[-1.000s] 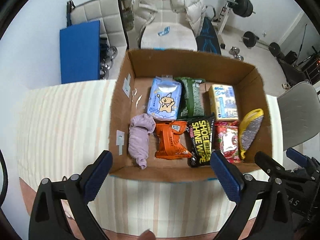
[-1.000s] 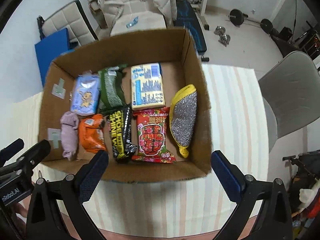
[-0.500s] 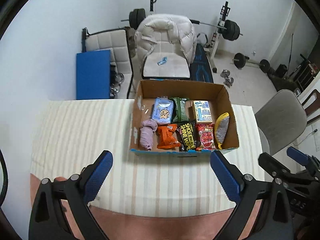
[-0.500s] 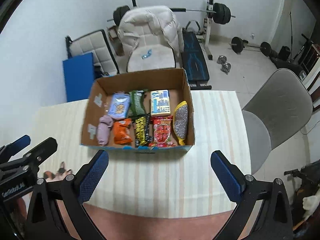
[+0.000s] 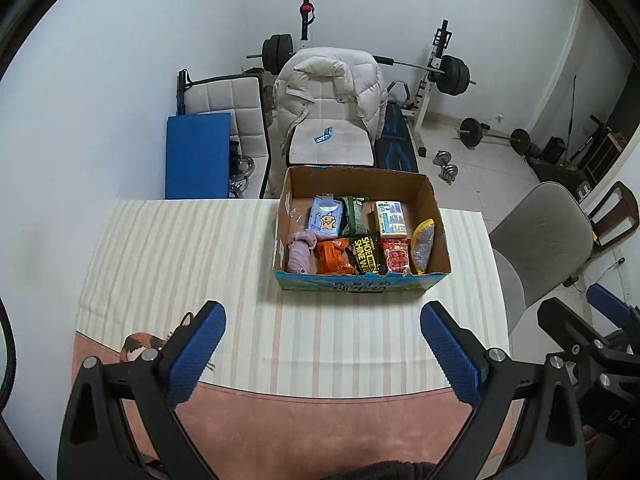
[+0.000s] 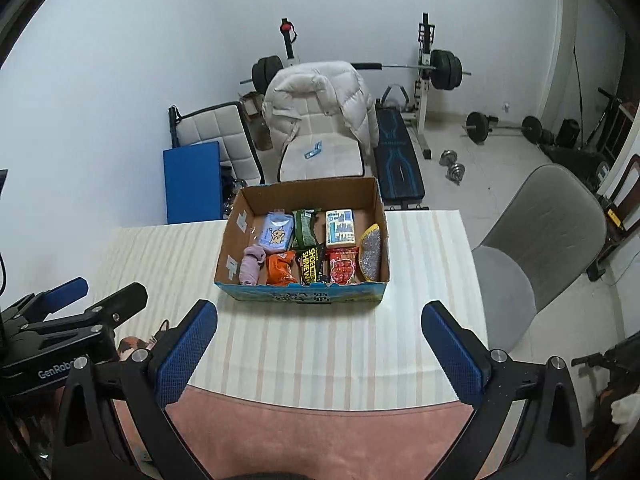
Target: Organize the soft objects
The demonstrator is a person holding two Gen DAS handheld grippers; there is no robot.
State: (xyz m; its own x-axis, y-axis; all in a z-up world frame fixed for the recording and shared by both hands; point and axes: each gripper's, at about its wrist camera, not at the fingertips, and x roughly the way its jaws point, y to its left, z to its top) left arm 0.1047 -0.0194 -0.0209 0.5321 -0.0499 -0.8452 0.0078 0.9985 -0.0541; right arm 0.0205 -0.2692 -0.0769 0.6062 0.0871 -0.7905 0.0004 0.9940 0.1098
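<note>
Cardboard box (image 5: 436, 216) of soft packets sits well ahead of both empty, wide-apart claws (image 5: 322, 344) (image 6: 318, 340)

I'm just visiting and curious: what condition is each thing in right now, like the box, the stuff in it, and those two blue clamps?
Cardboard box: open-topped, upright on the striped table.
Purple cloth: crumpled, in the box's near left corner.
Orange packet: lying flat beside the cloth.
Scrubbing pad: leaning against the box's right wall.
Left gripper: open, empty.
Right gripper: open, empty.
</note>
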